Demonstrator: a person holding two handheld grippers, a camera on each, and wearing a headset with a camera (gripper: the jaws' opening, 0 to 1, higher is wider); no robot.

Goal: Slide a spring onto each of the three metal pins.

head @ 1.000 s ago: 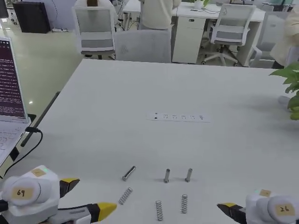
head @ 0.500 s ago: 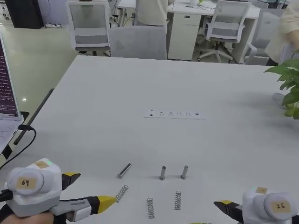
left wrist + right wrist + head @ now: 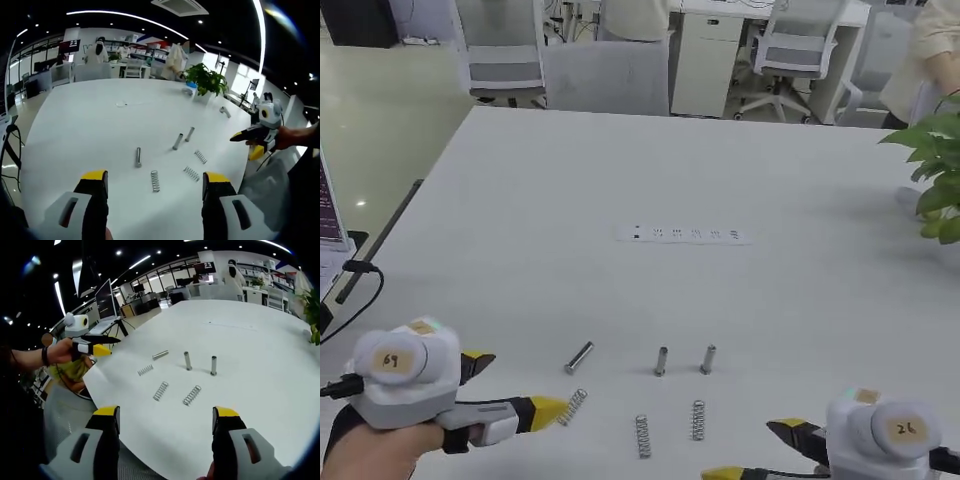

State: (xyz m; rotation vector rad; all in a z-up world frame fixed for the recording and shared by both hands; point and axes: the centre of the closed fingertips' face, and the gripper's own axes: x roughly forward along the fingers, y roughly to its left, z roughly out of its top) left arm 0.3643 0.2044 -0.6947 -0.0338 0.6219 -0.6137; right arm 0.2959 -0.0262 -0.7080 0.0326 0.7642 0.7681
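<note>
"Steel wire, those springs. How do you expect them to handle?"

"Light and squashy, I'd judge, and apt to roll or flick away. I'd pinch one gently across its middle coils, not at the ends. In the head view they lie in a row at lower centre: left spring (image 3: 572,406), middle spring (image 3: 642,436), right spring (image 3: 698,420). Just above, the fallen pin (image 3: 580,357) lies flat, and the middle pin (image 3: 661,361) and right pin (image 3: 708,359) stand upright."

"And the claws?"

"My left gripper (image 3: 515,388) is spread and grasps nothing, its lower yellow tip just beside the left spring. My right gripper (image 3: 755,452), at lower right, is also spread and empty, apart from the right spring."

"Left gripper view?"

"Jaws gape at the bottom, and the left spring (image 3: 155,181) lies on the white table (image 3: 90,125) ahead, between them. The right gripper (image 3: 246,145) sits at the right edge, parted."

"Right gripper view?"

"Jaws wide. The middle spring (image 3: 160,390) and right spring (image 3: 192,395) are near, ahead of them. The left gripper (image 3: 106,346) is at upper left."

"What differs from a second ago?"

"My headset has tipped, so the whole picture has shifted. Beyond that, the left gripper's tip has closed in on the left spring. Pins and springs lie as they did."
</note>
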